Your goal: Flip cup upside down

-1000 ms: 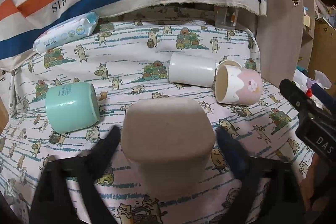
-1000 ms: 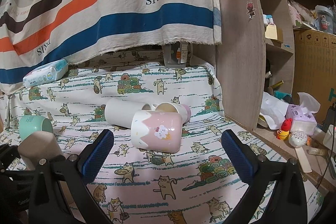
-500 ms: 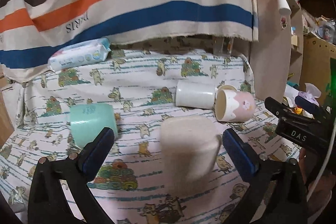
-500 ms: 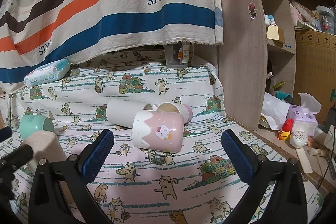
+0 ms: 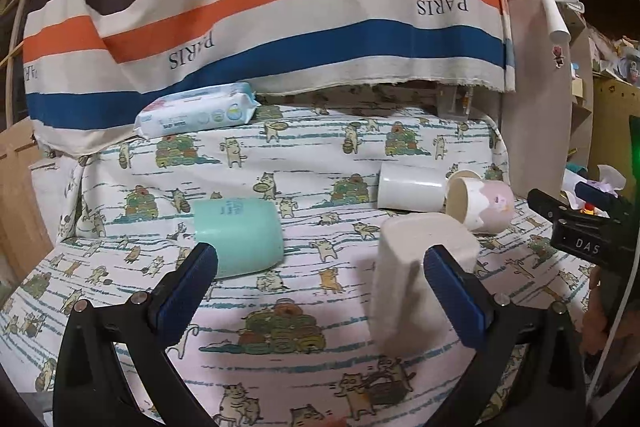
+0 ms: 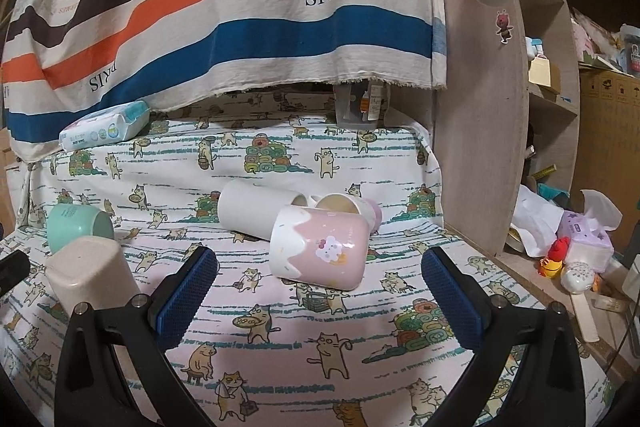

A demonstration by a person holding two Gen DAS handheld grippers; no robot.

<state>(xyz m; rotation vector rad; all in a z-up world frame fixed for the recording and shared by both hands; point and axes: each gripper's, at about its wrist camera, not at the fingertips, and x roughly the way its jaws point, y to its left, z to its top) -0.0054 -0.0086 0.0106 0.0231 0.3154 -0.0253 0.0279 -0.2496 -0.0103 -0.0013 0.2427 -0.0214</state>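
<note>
Beige cup: matte beige squarish plastic cup (image 5: pixel 420 279) stands mouth-down, flat base up, long axis vertical, on cat-print cloth (image 5: pixel 312 163).
Left gripper (image 5: pixel 320 283): blue pads spread wide, empty; cup partly behind right pad.
Right gripper (image 6: pixel 320 287): spread, empty.
Others: glossy pink-white mug (image 6: pixel 318 253), white cylinder cup (image 6: pixel 256 211), mint cup (image 5: pixel 238 237) lie sideways, interiors apparently empty.

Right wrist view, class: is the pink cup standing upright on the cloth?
No, the pink cup lies on its side on the cat-print cloth, leaning against the white cup.
</note>
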